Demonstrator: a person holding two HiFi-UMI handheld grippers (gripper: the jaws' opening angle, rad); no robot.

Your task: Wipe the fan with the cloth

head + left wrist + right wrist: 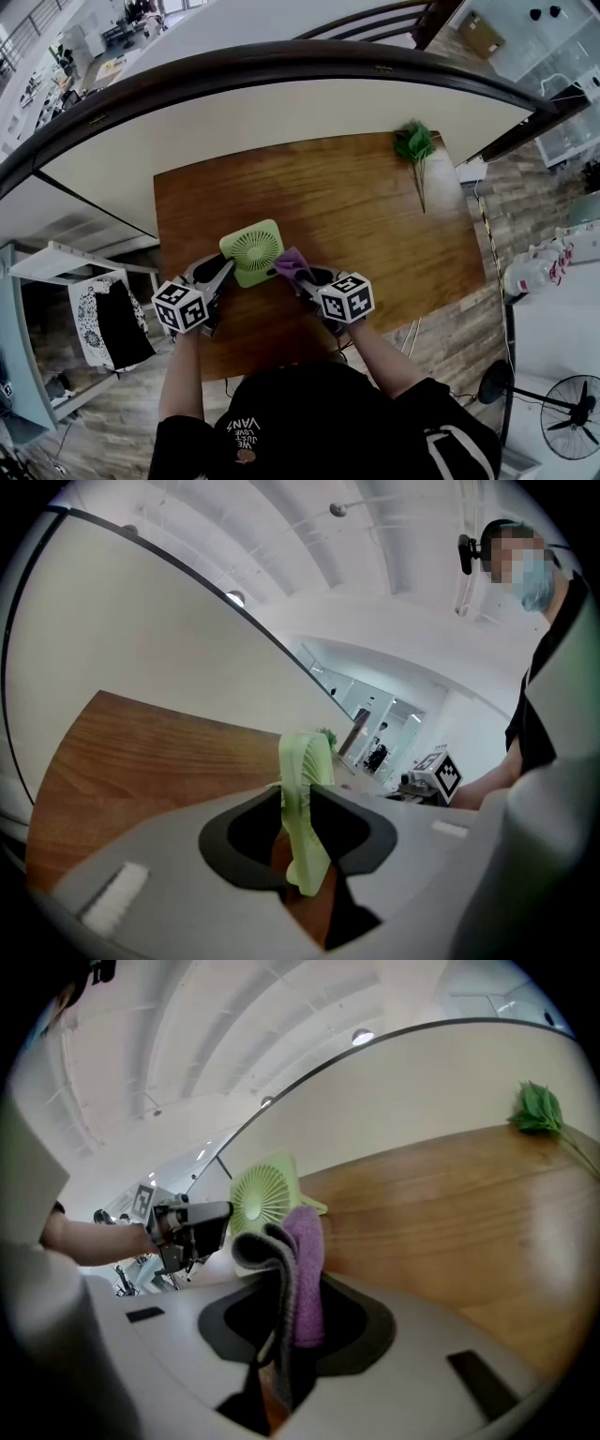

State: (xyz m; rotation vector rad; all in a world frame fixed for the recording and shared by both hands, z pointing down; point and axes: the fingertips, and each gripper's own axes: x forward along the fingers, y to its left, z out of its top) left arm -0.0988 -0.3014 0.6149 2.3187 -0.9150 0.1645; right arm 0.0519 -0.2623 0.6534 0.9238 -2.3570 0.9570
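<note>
We count one green fan [253, 251], one cloth [290, 262], two grippers: left gripper [225, 270], right gripper [304, 278]; one leafy sprig [413, 145]; one table [356, 206].

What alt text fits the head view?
From above, a person's left gripper clamps a green fan on a wooden table while the right gripper holds a purple cloth beside it. A leafy sprig lies near the table's far edge.

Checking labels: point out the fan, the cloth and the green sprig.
fan [252, 249], head view, front grille.
cloth [305, 1260], right gripper view, purple fold.
green sprig [413, 142], head view, leaves.
</note>
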